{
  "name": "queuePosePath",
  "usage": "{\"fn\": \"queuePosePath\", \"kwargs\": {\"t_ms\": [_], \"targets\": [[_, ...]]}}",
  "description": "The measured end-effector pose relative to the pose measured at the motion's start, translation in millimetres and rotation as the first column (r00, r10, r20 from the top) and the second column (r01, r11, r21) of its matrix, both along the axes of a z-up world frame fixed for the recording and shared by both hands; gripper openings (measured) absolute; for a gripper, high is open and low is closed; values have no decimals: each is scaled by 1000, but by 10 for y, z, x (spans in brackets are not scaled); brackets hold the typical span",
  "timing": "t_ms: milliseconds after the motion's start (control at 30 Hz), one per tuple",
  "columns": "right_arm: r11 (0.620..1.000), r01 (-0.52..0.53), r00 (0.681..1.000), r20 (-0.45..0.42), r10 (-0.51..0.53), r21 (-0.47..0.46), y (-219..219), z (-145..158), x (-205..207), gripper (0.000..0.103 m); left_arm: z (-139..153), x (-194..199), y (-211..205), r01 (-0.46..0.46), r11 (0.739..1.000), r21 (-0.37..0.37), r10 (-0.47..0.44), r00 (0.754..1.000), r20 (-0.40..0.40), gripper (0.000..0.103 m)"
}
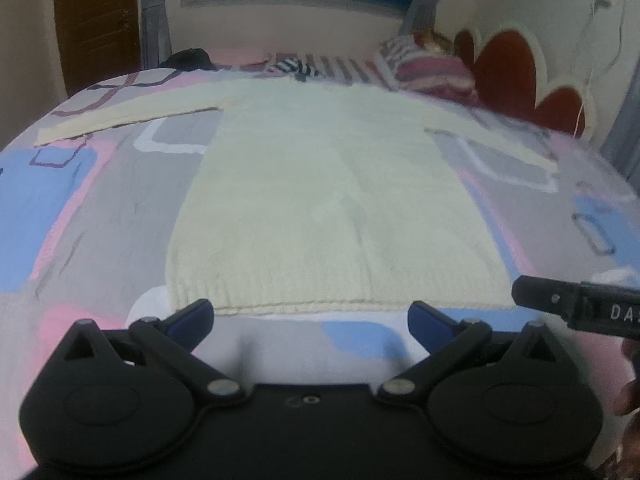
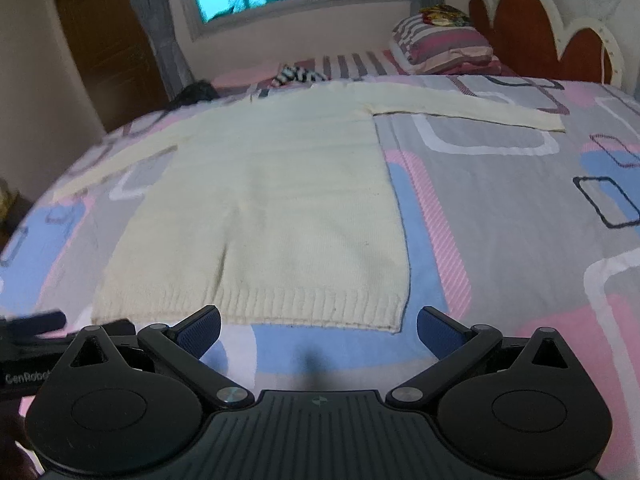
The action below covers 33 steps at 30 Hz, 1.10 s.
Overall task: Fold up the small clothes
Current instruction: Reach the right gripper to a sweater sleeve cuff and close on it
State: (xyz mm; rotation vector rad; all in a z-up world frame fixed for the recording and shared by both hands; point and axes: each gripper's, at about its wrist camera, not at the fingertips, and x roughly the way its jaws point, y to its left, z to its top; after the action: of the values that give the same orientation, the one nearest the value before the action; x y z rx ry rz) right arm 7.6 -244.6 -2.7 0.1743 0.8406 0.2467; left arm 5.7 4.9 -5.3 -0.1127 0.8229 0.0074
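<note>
A cream knitted sweater [image 1: 320, 192] [image 2: 264, 216] lies flat on the bed, sleeves spread out to both sides, ribbed hem nearest me. My left gripper [image 1: 311, 320] hovers just short of the hem, open, nothing between its blue pads. My right gripper [image 2: 318, 330] is also open and empty, just before the hem's right corner [image 2: 394, 326]. In the left wrist view the right gripper [image 1: 576, 308] shows as a black bar at the right edge. The left gripper [image 2: 28, 336] appears at the left edge of the right wrist view.
The bed has a sheet [image 2: 500, 220] with pink, blue and grey blocks. Striped pillows [image 2: 444, 48] and a red headboard [image 2: 536, 28] are at the far right. A striped garment [image 2: 298, 74] and a dark one [image 2: 196, 92] lie beyond the sweater. A wooden door [image 2: 108, 44] stands far left.
</note>
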Motion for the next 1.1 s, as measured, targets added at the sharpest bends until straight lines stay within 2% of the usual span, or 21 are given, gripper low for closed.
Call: {"fn": "queuePosePath", "kwargs": {"t_ms": [167, 267, 367, 500, 633, 767, 867, 1100], "targets": [[999, 24, 999, 42, -22, -44, -27, 79, 18, 103, 47, 50, 18, -3, 1000, -11, 4, 999, 49, 103], [1000, 12, 1000, 8, -12, 25, -125, 68, 77, 103, 79, 75, 94, -13, 998, -69, 22, 992, 125, 103], [999, 38, 999, 17, -38, 24, -222, 99, 134, 103, 99, 187, 188, -19, 990, -137, 35, 993, 114, 103], [993, 114, 991, 62, -116, 32, -422, 210, 280, 103, 167, 389, 182, 8, 998, -62, 1, 991, 130, 103], [993, 113, 987, 108, -116, 39, -568, 297, 584, 103, 250, 690, 244, -1, 997, -77, 12, 988, 153, 103], [989, 140, 986, 87, -143, 38, -688, 275, 1027, 103, 264, 1028, 242, -32, 999, -16, 34, 987, 155, 103], [975, 196, 978, 52, -202, 103, -896, 213, 1395, 103, 249, 1256, 213, -11, 1000, 10, 9, 987, 163, 103], [952, 291, 953, 55, -297, 99, -1369, 51, 2122, 103, 146, 1780, 168, -35, 999, 16, 32, 989, 145, 103]]}}
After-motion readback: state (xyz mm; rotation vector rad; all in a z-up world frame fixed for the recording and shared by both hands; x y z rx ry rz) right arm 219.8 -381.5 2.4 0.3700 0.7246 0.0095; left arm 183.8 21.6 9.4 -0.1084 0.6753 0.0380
